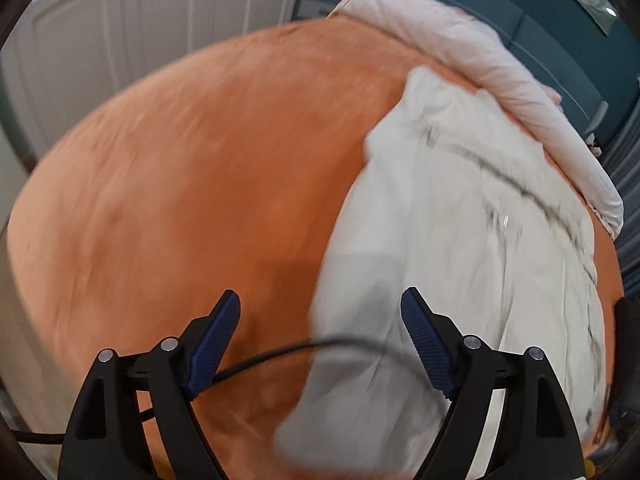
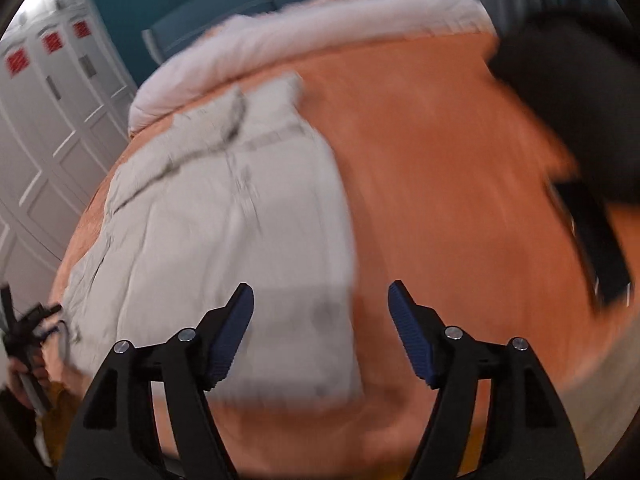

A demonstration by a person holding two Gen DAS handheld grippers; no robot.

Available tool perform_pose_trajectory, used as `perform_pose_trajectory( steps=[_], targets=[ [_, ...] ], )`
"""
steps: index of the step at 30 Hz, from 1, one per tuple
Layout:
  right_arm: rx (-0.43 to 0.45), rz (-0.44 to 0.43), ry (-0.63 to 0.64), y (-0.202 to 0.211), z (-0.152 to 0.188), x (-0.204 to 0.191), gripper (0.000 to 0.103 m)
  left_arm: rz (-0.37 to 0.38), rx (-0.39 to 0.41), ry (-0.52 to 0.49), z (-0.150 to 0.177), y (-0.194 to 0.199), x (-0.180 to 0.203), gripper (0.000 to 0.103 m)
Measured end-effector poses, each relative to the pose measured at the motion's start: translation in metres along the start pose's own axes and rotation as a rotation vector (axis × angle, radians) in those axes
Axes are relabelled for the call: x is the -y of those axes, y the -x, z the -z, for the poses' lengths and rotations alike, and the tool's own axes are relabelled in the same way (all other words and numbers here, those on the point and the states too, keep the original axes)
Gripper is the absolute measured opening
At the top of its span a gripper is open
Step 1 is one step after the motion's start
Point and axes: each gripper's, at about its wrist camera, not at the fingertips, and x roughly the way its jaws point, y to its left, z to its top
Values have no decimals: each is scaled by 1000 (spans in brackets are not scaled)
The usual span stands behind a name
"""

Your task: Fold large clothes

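Garment (image 2: 224, 216), pale grey, lies flat on my orange bed (image 1: 192, 184), long axis toward the rolled duvet (image 1: 460, 40). Left hand-held gripper (image 1: 320, 340) and right hand-held gripper (image 2: 320, 332) spread, empty. White wardrobe doors (image 2: 44, 128).

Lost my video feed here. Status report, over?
Left gripper open, empty. Right gripper open, empty. Pale garment lying folded on orange bed. Black objects at bed's edge, clear of garment.

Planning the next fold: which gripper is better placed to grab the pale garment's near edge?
Probably right. The right gripper, open and empty, hangs over the pale garment near its edge; the left gripper, also open, straddles its side border over the orange bedcover.
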Motion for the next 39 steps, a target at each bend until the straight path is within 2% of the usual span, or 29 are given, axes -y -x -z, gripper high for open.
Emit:
perform_pose_trajectory(
  steps=[3,5,9,11,13,16,20,23,24,26,28,30,32,33,34,35,36,37,39],
  targets=[
    [-51,-15,-80,3,23,11,68,-36,-33,88,25,11,-19,80],
    [-17,-21,-47,14,30,2,68,-50,23,130,39,44,-27,79],
    [29,11,80,22,35,-22,77,-107,164,45,61,122,-27,79],
    [30,23,94,16,34,-26,77,-109,188,-11,67,140,-23,79],
    [26,27,68,9,32,-22,77,-78,193,-41,68,146,-11,82],
    [23,18,19,1,29,-15,77,-43,174,-17,70,133,-3,87],
    [-21,1,-38,-15,27,-4,78,36,44,141,64,73,-6,87],
    [-47,-30,-62,-27,26,-3,78,46,30,208,55,41,-6,86],
    [-51,-39,-64,-29,27,-3,78,12,27,218,51,33,-6,87],
    [-62,-54,-68,-35,28,-5,78,14,34,215,44,19,-6,87],
    [-77,-66,-67,-41,29,-9,78,-31,18,200,38,4,-7,87],
    [-76,-61,-57,-43,30,-13,80,-29,-2,197,36,-8,-13,87],
    [-77,-65,-51,-45,30,-17,80,-18,14,176,36,-9,-13,87],
    [-77,-75,-53,-46,31,-17,71,-13,9,152,35,-10,-11,84],
    [-81,-92,-57,-47,31,-18,62,-7,9,142,36,-9,-11,71],
    [-91,-131,-62,-47,31,-19,45,36,7,131,35,-7,-10,60],
    [-87,-149,-57,-44,31,-22,29,115,-9,119,35,-4,-7,21],
    [-73,-145,-42,-39,30,-25,24,151,-24,112,34,-3,-6,10],
    [-22,-164,-5,-18,28,-33,16,172,17,63,34,19,2,3]
  ],
)
